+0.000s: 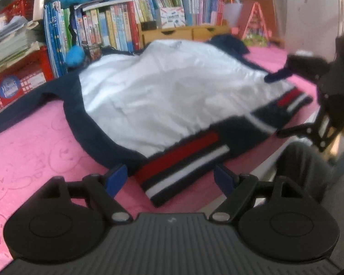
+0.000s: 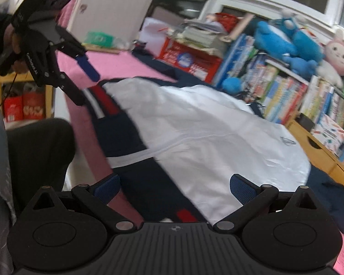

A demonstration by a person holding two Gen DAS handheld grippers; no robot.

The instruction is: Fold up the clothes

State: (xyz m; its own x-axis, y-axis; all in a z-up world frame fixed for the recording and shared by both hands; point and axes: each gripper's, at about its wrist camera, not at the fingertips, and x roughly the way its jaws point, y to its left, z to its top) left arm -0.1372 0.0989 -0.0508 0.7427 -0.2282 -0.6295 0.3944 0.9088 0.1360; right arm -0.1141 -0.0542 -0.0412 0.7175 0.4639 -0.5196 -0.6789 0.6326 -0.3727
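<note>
The left gripper (image 1: 170, 180) is hanging low with its two blue-padded fingers (image 1: 115, 180) spread wide apart and nothing between them. The right gripper (image 2: 174, 186) is likewise held with its fingers (image 2: 240, 185) far apart and empty. In the left wrist view, the right gripper is showing at the right edge, tilted, one blue fingertip pointing leftward. In the right wrist view, the left gripper is showing at upper left, gripped by a hand (image 2: 15, 43) that is mostly hidden behind the black body, with its fingers pointing down and rightward. A dark-trousered leg (image 2: 39, 151) is showing below it.
</note>
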